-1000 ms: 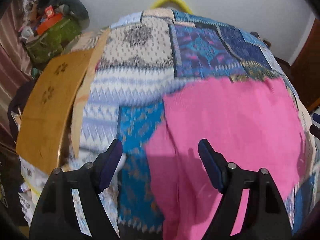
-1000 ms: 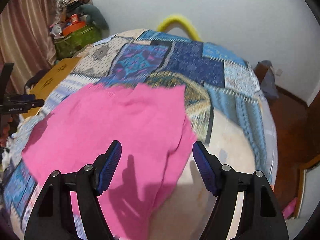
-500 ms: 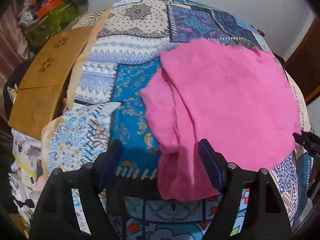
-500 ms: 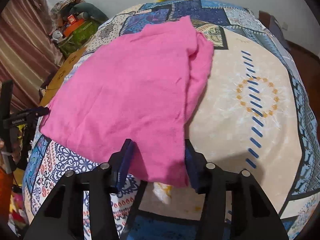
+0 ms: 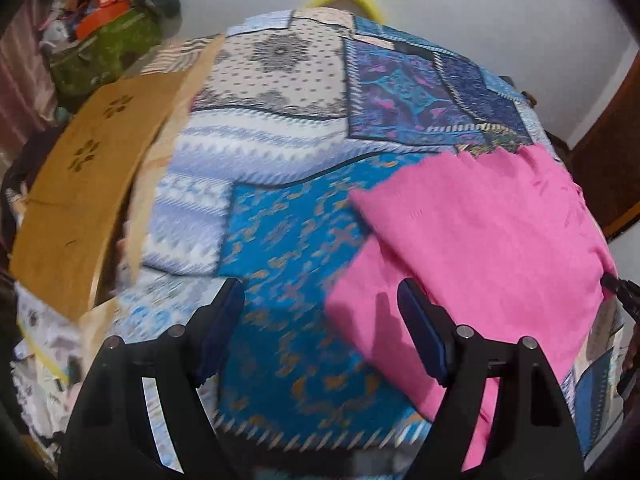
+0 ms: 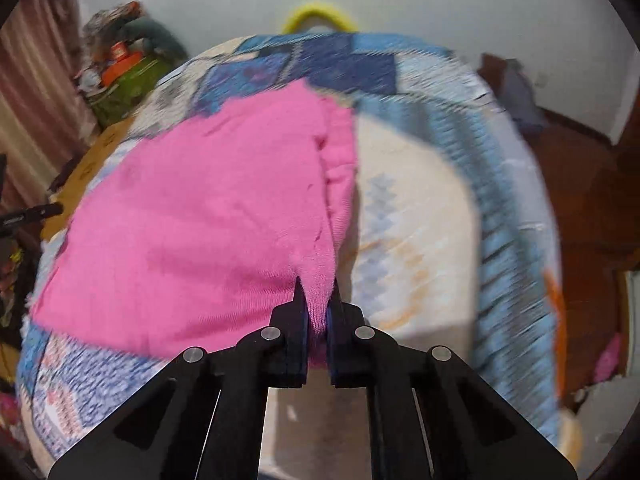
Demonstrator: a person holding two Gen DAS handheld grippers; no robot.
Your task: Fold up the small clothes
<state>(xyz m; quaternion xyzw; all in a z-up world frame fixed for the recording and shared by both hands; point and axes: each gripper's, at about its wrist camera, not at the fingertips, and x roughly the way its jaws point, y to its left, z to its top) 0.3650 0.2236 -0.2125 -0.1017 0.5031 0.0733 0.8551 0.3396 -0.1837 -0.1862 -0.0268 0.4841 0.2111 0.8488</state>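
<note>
A pink garment (image 5: pixel 480 240) lies spread on a patchwork bedspread (image 5: pixel 288 152). In the left wrist view my left gripper (image 5: pixel 320 308) is open and empty, hovering over the blue patch beside the garment's left edge. In the right wrist view my right gripper (image 6: pixel 318 300) is shut on the garment's (image 6: pixel 200 216) near right corner, the cloth pinched between the fingertips. The right gripper's tip (image 5: pixel 620 292) shows at the right edge of the left wrist view.
A brown wooden board (image 5: pixel 84 184) lies along the bed's left side. A green bag with clutter (image 5: pixel 104 48) stands in the back left corner. A yellow hoop (image 6: pixel 316 16) is behind the bed by the white wall. Wooden floor (image 6: pixel 576 168) lies to the right.
My right gripper closed on the pink garment's near right corner. My left gripper stayed open and shifted left, off the garment's edge and over the blue patch.
</note>
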